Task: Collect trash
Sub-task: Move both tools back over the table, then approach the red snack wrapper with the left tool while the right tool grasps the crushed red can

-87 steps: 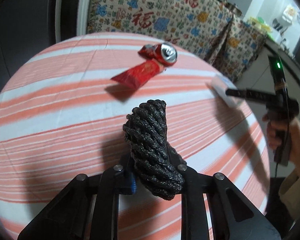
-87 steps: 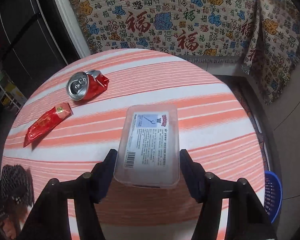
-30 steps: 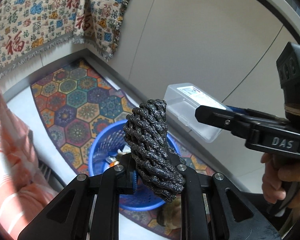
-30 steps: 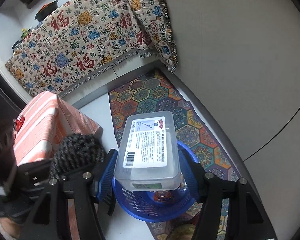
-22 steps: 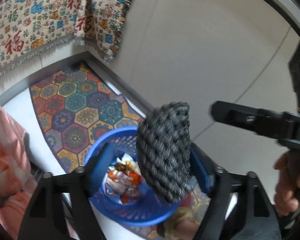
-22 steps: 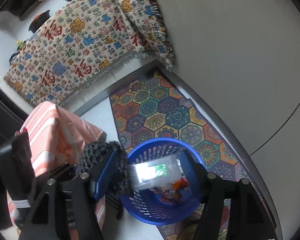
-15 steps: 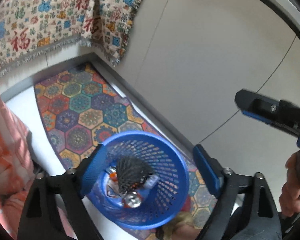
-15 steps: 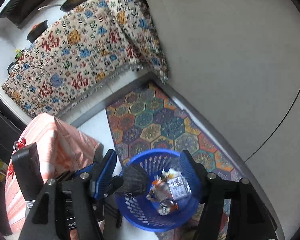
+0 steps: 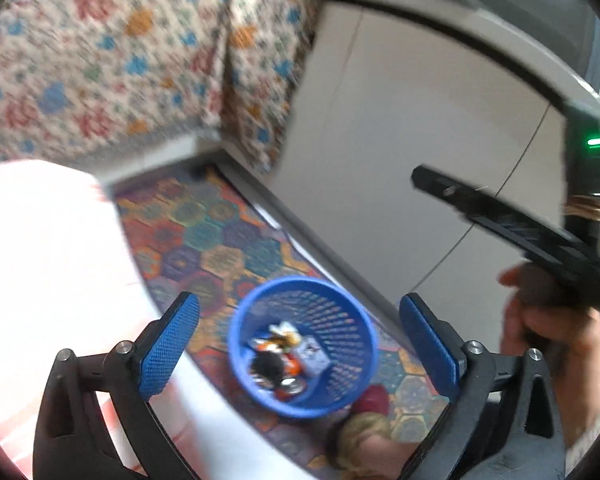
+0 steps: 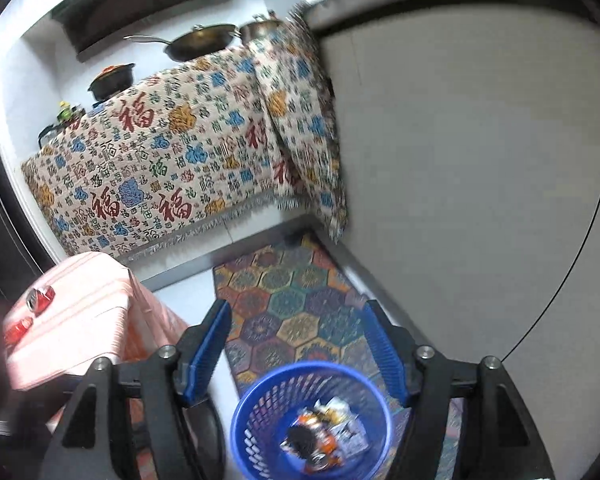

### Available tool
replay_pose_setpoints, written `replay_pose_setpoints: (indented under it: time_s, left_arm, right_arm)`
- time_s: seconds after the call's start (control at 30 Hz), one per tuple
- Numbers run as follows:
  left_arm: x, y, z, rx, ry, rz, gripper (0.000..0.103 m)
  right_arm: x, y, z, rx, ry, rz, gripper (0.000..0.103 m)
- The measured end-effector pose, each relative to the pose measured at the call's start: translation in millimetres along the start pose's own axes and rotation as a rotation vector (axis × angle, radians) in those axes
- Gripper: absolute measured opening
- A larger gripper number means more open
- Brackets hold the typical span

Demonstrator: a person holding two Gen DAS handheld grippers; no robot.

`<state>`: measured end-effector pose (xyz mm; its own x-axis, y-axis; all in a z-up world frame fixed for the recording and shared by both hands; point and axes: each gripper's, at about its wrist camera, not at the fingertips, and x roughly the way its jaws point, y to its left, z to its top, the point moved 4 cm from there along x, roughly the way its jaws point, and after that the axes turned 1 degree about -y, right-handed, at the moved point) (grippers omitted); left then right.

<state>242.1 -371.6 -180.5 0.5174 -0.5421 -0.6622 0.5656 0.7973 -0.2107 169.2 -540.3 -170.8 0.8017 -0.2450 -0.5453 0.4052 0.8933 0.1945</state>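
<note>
Left wrist, basket [image 9: 352, 316] below spread fingers [image 9: 168, 344]

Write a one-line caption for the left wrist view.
Left gripper open and empty above the blue basket holding dropped trash.

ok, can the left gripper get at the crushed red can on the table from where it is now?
Probably not directly. The left gripper hangs open over the blue basket on the floor, off the table's edge. The can lies on the striped table, nothing covering it, so it needs to swing back first.
</note>
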Motion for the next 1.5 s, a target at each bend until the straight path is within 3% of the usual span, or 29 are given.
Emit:
replay_pose_setpoints:
  time_s: [0.07,0.23,0.37,0.57,0.7,0.77,0.93,1.03,1.17,1.27,1.43,1.5]
  left_arm:
    - [-29,16,-9,0.013,0.001,0.03,0.101]
    - [-90,95,-48,-0.008,0.042,0.192,0.101]
    - [-129,180,-79,-0.066,0.073,0.327,0.101]
    - [-156,291,-115,-0.149,0.144,0.451,0.1]
    - [-157,332,-126,-0.172,0.16,0.498,0.102]
    - [-163,343,-125,-0.189,0.128,0.485,0.102]
    - [-159,360,-119,-0.147,0.143,0.457,0.103]
    - [-155,370,-112,-0.085,0.16,0.401,0.103]
    - [-157,385,-104,0.033,0.204,0.311,0.102]
    - [-158,395,-92,0.088,0.201,0.297,0.102]
    - [-149,399,-55,0.088,0.176,0.168,0.102]
    - [-134,398,-47,0.089,0.202,0.159,0.102]
  right_arm:
    - [-6,18,-1,-0.045,-0.012,-0.006,0.073]
    - [-12,78,-27,-0.127,0.025,0.072,0.073]
    - [-14,157,-62,-0.252,0.098,0.168,0.073]
    - [-12,293,-109,-0.386,0.242,0.348,0.073]
    - [10,374,-141,-0.47,0.337,0.395,0.073]
    - [23,398,-153,-0.501,0.353,0.383,0.075]
    - [42,430,-157,-0.552,0.322,0.334,0.08]
    - [51,433,-154,-0.555,0.333,0.345,0.088]
    - [51,432,-152,-0.557,0.332,0.346,0.089]
    - [50,432,-152,-0.559,0.331,0.344,0.089]
    - [50,432,-152,-0.56,0.331,0.344,0.089]
    - [51,433,-152,-0.56,0.331,0.343,0.089]
